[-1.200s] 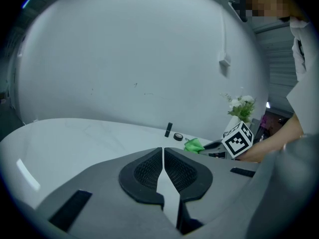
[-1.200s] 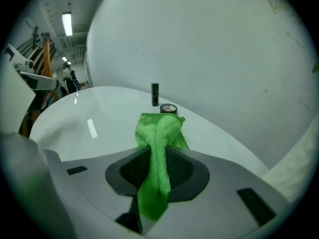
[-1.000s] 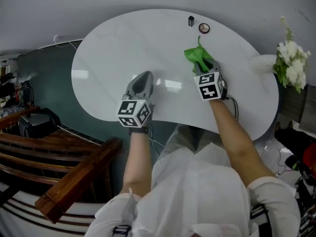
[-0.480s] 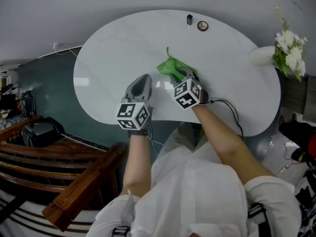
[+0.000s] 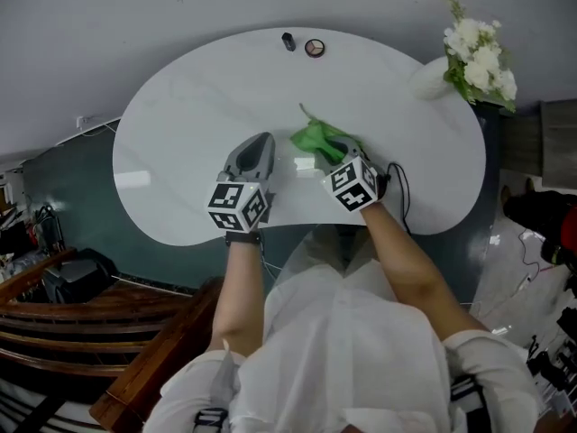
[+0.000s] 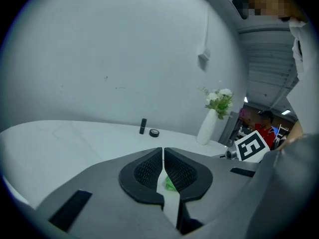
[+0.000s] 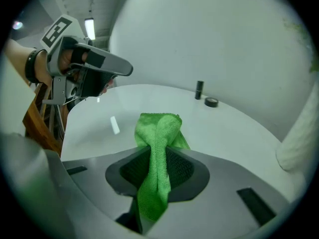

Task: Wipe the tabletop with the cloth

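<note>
Cloth: The green cloth (image 5: 317, 140) (image 7: 157, 148) is bunched up. It is stuck between the two jaws of the right tongs. Its loose end pokes out past the tips and lies on the desk.

Right tongs: The right tongs (image 5: 338, 154) (image 7: 158, 156) are pinching the cloth tight. The cloth fills the gap between the jaws. The tips point at the far side of the desk.

Left tongs: The left tongs (image 5: 261, 142) (image 6: 163, 156) are just to the left of the right tongs. Their jaws are pressed together with nothing in them. A bit of green shows through the thin gap, but it is the cloth lying farther off. I cannot tell if these tongs touch the desk.

Desk: The desk (image 5: 189, 106) (image 6: 55, 143) (image 7: 239, 128) is white, shiny and rounded. Both tongs are over its near edge.

Cord: A thin black cord (image 5: 398, 183) loops on the desk, just to the right of the right tongs.

Black tube: A small black tube (image 5: 288, 41) (image 6: 143, 126) (image 7: 199, 89) stands up at the far edge, well beyond both tongs.

Round thing: A small round thing (image 5: 314, 48) (image 6: 154, 132) (image 7: 211, 102) lies just beside the black tube.

Vase: A white vase (image 5: 431, 78) (image 6: 206, 127) stands far off to the right of the right tongs.

Flowers: White flowers (image 5: 478, 52) (image 6: 219, 97) with green leaves stick out of the vase.
</note>
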Action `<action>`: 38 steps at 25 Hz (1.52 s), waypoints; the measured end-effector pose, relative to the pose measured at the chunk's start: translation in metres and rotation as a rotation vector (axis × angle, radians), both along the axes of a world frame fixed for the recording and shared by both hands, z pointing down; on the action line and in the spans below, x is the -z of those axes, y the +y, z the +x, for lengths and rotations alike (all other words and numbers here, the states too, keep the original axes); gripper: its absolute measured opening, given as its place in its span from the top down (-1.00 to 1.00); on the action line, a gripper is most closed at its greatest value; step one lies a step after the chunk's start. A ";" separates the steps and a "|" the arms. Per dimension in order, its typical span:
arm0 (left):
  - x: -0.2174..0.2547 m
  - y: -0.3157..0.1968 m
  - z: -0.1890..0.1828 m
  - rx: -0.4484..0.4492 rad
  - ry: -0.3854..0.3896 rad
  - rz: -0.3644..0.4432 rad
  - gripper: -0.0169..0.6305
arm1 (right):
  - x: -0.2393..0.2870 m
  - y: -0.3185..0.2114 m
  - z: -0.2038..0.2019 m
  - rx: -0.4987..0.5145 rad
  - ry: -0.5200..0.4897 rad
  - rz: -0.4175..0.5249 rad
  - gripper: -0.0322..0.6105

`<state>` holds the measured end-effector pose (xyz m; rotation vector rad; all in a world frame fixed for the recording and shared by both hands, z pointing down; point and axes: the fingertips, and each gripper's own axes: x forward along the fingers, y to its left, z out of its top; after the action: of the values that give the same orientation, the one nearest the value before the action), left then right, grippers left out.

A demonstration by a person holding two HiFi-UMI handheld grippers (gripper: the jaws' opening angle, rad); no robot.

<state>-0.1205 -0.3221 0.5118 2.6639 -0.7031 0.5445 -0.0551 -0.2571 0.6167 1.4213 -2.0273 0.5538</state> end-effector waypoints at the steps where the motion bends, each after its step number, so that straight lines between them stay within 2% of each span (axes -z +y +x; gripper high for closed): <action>1: 0.000 0.004 0.011 -0.009 0.001 -0.001 0.87 | -0.001 0.008 0.019 -0.042 -0.001 -0.004 0.65; 5: -0.001 0.025 0.057 -0.048 0.008 -0.013 0.87 | -0.009 0.042 0.096 -0.175 0.001 -0.025 0.65; 16: -0.008 0.078 0.159 -0.125 0.028 -0.036 0.87 | -0.017 0.142 0.284 -0.445 0.034 -0.062 0.65; 22: -0.014 0.096 0.190 -0.128 0.039 -0.049 0.87 | -0.018 0.184 0.353 -0.559 0.039 -0.085 0.65; 26: -0.019 0.109 0.205 -0.132 0.049 -0.063 0.87 | -0.020 0.216 0.375 -0.596 0.060 -0.103 0.65; 30: -0.023 0.119 0.208 -0.141 0.051 -0.077 0.87 | -0.022 0.248 0.379 -0.653 0.073 -0.125 0.65; 34: -0.027 0.123 0.192 -0.138 0.044 -0.095 0.87 | -0.024 0.265 0.360 -0.721 0.051 -0.156 0.65; 38: -0.030 0.119 0.163 -0.123 0.024 -0.107 0.87 | -0.023 0.250 0.322 -0.727 0.030 -0.154 0.65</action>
<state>0.0424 -0.2030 0.5418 2.6209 -0.4921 0.5647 0.2665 -0.0074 0.6393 2.0365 -1.3599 0.9490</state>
